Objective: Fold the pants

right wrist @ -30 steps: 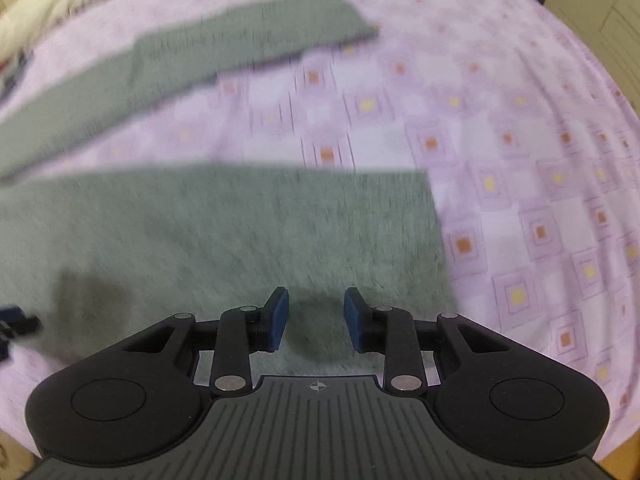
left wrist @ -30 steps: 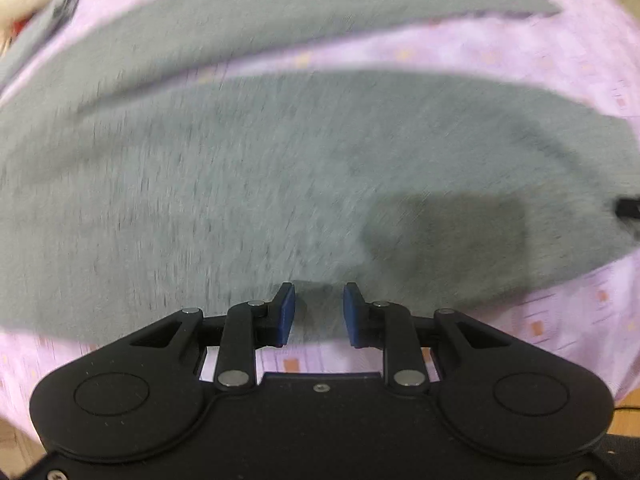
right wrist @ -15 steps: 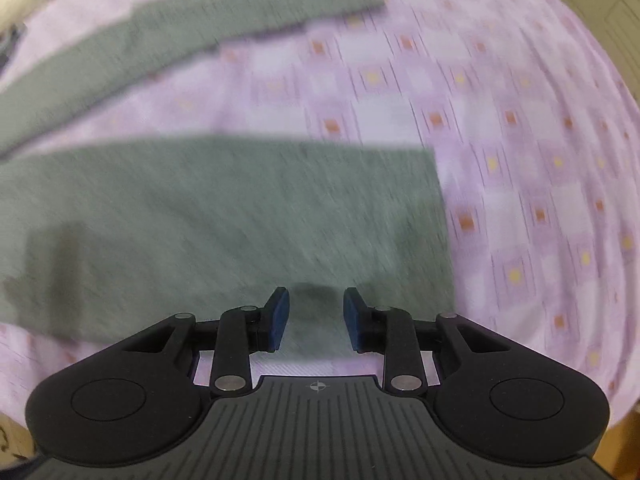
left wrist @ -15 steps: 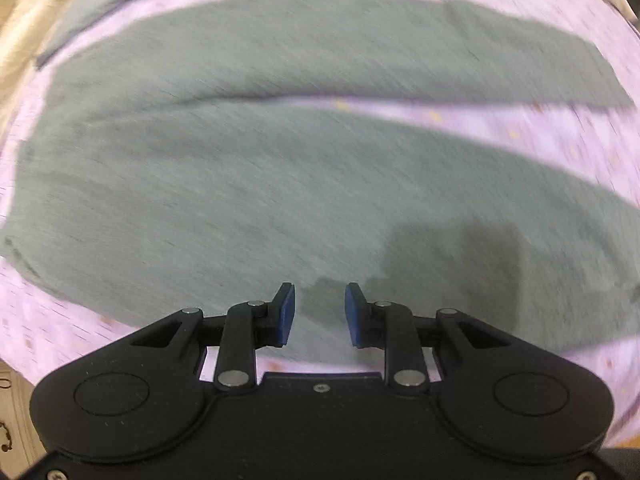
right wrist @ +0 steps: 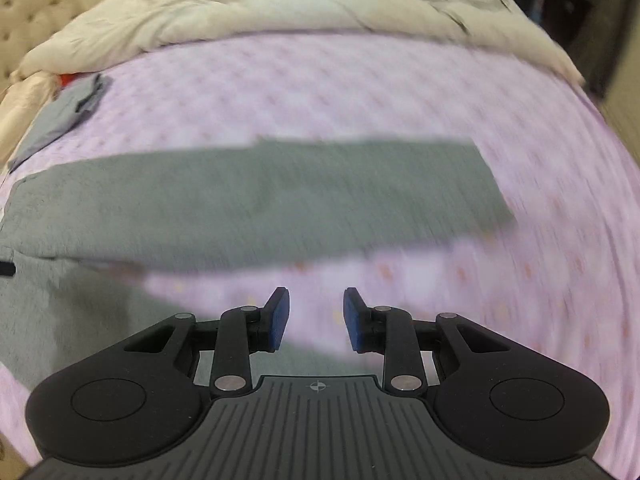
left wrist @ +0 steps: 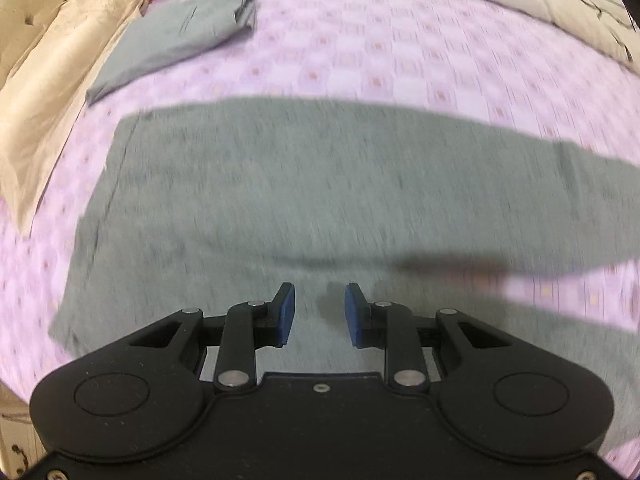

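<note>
Pants (left wrist: 320, 200) lie spread flat on the lilac bedsheet (left wrist: 400, 60), waistband toward the left, both legs running out to the right with a strip of sheet between them. Folding looks barely begun; next, I'd guess, each gripper must drop to the near leg's edge and pinch it to carry it over the far one. Left gripper (left wrist: 319, 314) hovers above the seat, right gripper (right wrist: 316, 318) above the gap between the legs, both with jaws parted and empty. Another folded grey garment (left wrist: 180, 36) sits far left beside the cream duvet (right wrist: 260, 8).
</note>
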The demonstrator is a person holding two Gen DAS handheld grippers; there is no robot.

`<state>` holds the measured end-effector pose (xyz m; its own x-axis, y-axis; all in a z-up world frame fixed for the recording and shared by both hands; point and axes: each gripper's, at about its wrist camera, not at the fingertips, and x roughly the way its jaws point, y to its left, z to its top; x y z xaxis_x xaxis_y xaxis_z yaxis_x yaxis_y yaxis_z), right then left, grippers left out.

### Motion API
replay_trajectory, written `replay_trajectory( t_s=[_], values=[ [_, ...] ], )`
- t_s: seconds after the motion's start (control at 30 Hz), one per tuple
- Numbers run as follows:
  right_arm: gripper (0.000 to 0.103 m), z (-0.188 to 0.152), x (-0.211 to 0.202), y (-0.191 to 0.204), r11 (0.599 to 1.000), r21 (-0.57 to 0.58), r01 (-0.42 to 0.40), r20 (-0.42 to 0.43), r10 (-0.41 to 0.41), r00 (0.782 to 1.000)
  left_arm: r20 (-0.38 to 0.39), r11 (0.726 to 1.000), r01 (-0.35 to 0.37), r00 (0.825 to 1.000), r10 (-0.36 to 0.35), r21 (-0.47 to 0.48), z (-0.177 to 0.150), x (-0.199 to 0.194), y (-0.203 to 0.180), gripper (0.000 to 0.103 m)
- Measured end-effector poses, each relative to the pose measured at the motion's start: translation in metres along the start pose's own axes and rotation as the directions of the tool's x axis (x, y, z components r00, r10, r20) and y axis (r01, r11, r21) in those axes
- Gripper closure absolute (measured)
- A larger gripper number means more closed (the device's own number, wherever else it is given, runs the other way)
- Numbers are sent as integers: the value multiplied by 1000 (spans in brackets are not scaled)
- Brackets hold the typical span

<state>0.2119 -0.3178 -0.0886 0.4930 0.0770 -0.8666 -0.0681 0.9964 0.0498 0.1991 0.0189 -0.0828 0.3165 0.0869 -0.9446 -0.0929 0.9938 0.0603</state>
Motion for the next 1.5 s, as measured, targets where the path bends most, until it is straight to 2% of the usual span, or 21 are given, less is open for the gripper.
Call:
replay_trajectory(
  t_s=[0.13, 0.37, 0.57, 0.77, 0.83, 0.97, 1.03, 1.07, 1.1, 1.17, 1.33, 1.37, 1.43, 1.5],
  values=[
    [74, 45, 33, 9, 996, -84, 17, 10, -16, 1000, 10, 1000, -5, 1000, 5, 1, 34, 18, 7, 69],
    [74, 103, 100, 23, 973, -232, -7, -77, -11, 997, -26, 1000, 9, 1000, -9, -13, 72, 44, 3, 69],
    [74, 127, 154, 37, 926, -370, -75, -129, 28, 991, -66, 1000, 23, 998, -25, -21, 92, 71, -2, 69],
    [73, 130, 187, 44, 861, -479, -170, -217, 71, 974, -96, 999, 35, 995, -36, -9, 102, 92, -6, 69],
    [73, 131, 187, 43, 834, -516, -195, -222, 90, 971, -100, 999, 40, 994, -40, -1, 105, 97, -8, 69],
    [73, 133, 186, 39, 808, -532, -251, -271, 118, 955, -99, 998, 63, 993, -61, 17, 114, 105, -14, 69],
    [86, 134, 185, 39, 795, -530, -295, -290, 157, 944, -93, 997, 77, 993, -75, 19, 119, 107, -17, 69],
    [102, 133, 181, 38, 795, -515, -320, -299, 183, 937, -92, 996, 84, 992, -82, 20, 123, 108, -18, 69],
    [102, 132, 176, 36, 798, -493, -346, -307, 212, 928, -91, 996, 91, 992, -89, 18, 126, 110, -19, 69],
    [102, 129, 159, 33, 796, -501, -341, -268, 232, 935, -94, 995, 104, 990, -103, 7, 134, 112, -21, 67],
    [102, 115, 117, 24, 797, -491, -352, -217, 279, 935, -120, 990, 131, 983, -136, -49, 157, 125, -22, 64],
    [102, 110, 110, 24, 800, -498, -336, -198, 272, 942, -130, 989, 135, 981, -143, -64, 162, 128, -22, 64],
    [102, 109, 103, 24, 818, -516, -255, -101, 238, 966, -135, 985, 142, 979, -155, -98, 170, 132, -22, 64],
    [102, 117, 106, 24, 828, -499, -254, -88, 244, 966, -131, 984, 148, 978, -161, -103, 173, 130, -25, 64]
  ],
)
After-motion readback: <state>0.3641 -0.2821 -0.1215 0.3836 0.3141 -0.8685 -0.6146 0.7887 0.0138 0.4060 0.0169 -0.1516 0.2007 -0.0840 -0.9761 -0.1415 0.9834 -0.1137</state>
